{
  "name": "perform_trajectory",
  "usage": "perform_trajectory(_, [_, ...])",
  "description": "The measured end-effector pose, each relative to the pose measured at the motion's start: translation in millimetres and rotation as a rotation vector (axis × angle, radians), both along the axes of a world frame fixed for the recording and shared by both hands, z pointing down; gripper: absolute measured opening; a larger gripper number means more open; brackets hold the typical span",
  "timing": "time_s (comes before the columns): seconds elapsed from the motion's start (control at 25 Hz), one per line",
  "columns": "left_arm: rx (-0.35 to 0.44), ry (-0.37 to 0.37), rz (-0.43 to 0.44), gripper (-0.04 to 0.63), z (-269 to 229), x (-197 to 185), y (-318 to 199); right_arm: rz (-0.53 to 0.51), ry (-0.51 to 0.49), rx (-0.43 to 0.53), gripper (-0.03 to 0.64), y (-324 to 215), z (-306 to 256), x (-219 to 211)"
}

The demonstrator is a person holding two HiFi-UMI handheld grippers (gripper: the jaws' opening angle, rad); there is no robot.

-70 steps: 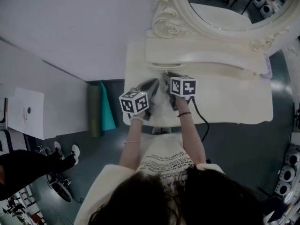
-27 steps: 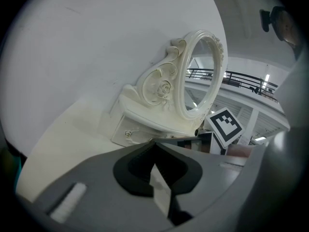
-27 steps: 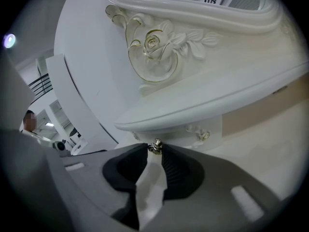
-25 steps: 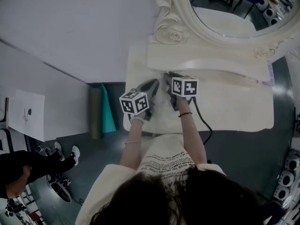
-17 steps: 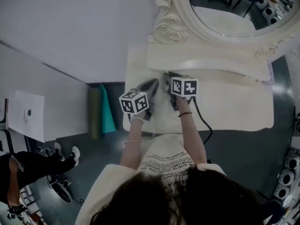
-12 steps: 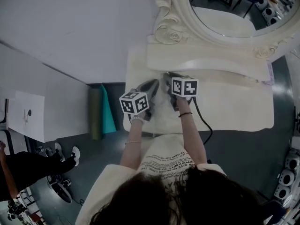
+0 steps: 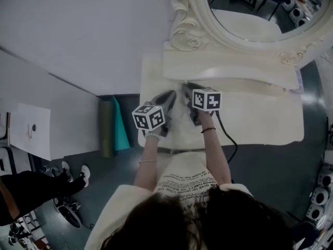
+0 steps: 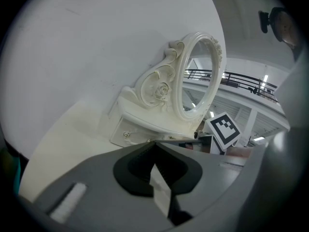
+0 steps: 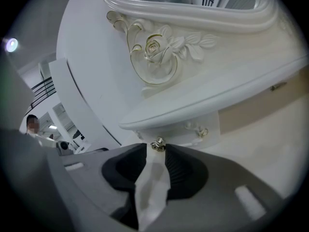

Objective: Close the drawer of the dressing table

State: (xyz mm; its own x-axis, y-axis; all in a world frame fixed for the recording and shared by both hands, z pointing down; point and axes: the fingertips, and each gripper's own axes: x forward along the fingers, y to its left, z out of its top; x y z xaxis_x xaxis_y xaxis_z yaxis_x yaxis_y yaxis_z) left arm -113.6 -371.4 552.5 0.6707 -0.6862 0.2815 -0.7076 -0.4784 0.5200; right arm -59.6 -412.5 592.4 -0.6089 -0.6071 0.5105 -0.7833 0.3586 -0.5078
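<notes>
Gold knob [image 9: 157, 144] between right gripper [image 9: 155, 149] jaws (just opening).

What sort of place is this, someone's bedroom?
Probably a staged workspace or lab rather than a home: the ornate white dressing table with its oval mirror stands against a bare wall on a dark floor, with equipment parked at the edge.
</notes>
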Motion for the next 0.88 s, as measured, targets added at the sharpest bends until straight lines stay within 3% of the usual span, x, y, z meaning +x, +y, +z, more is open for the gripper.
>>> perform_trajectory(0.44, [0.013, -0.003, 0.06, 0.0, -5, 14, 27, -0.084, -0.044, 0.054, 0.089, 25, -18, 0])
perform_trajectory(0.88, [0.031, -0.012, 0.111, 0.0, -13, 19, 50, -0.128, -0.028, 0.105, 0.018, 50, -34, 1])
